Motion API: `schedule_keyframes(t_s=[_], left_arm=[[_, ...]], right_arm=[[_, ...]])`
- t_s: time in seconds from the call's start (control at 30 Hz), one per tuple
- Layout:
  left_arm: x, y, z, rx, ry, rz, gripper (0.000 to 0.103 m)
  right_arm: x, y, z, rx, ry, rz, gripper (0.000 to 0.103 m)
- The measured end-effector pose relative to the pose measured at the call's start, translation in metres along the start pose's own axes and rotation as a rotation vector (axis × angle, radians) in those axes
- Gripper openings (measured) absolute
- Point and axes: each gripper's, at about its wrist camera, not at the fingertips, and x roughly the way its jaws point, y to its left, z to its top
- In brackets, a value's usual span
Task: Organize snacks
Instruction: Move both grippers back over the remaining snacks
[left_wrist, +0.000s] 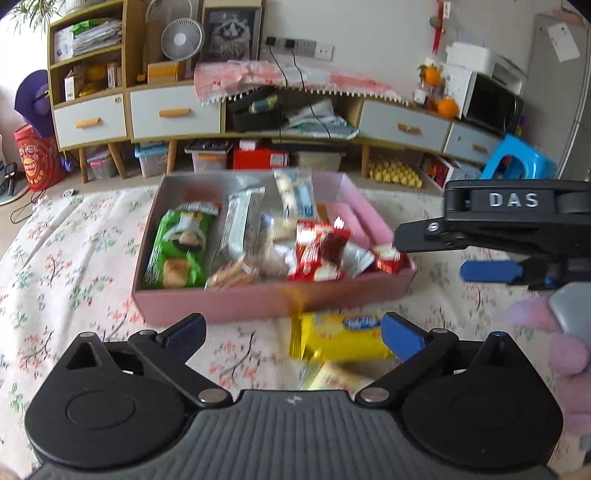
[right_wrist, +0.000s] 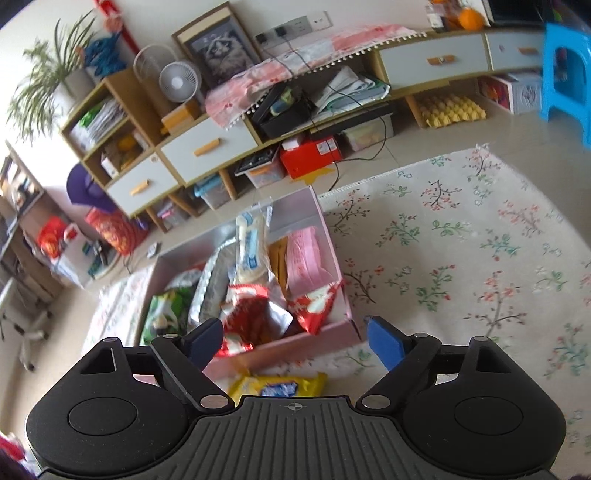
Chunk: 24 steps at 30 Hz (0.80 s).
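- Pink cardboard box (left_wrist: 236, 302) stands on a floral cloth (left_wrist: 70, 266), and everything else is placed from it.
- Inside the box lie a green chip packet (left_wrist: 177, 247), a silver wrapper (left_wrist: 240, 221), a white-and-blue packet (left_wrist: 295, 195) leaning against the far wall, and red-and-white sachets (left_wrist: 317, 251) heaped toward its right end.
- Beyond the box runs a low cabinet (left_wrist: 173, 110) with white drawers; a small fan (left_wrist: 181, 38) sits on top, a blue stool (left_wrist: 517, 158) stands off to the right.
- Just in front of the box's near wall, on the cloth, lies a yellow snack packet (left_wrist: 340, 339), outside the box; a paler packet (left_wrist: 340, 376) lies nearer the camera, blurred.
- Left gripper (left_wrist: 291, 332) hovers before the box, jaws wide apart; the yellow packet sits between them toward the right finger, not clamped.
- Right gripper (right_wrist: 293, 339) is at the box's right end, jaws apart and empty; the yellow packet (right_wrist: 277, 386) shows low between them, below the fingertips.
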Motion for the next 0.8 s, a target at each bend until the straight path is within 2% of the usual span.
schedule_keyframes(t_s=[0.27, 0.43, 0.53, 0.67, 0.8], left_arm=[[0.003, 0.009, -0.022, 0.126, 0.080, 0.001, 0.102], [0.010, 0.005, -0.029, 0.125, 0.135, 0.007, 0.102], [0.013, -0.001, -0.028, 0.064, 0.154, 0.031, 0.102], [0.020, -0.011, -0.025, -0.070, 0.158, 0.054, 0.102], [0.033, -0.024, -0.024, -0.189, 0.181, 0.133, 0.102]], right_arm=[[-0.003, -0.003, -0.020, -0.135, 0.070, -0.063, 0.087], [0.000, -0.004, -0.031, -0.250, 0.097, -0.093, 0.087], [0.001, -0.006, -0.032, -0.285, 0.092, -0.119, 0.088], [0.000, -0.016, -0.029, -0.253, 0.081, -0.132, 0.088], [0.000, -0.025, -0.023, -0.197, 0.075, -0.143, 0.088]])
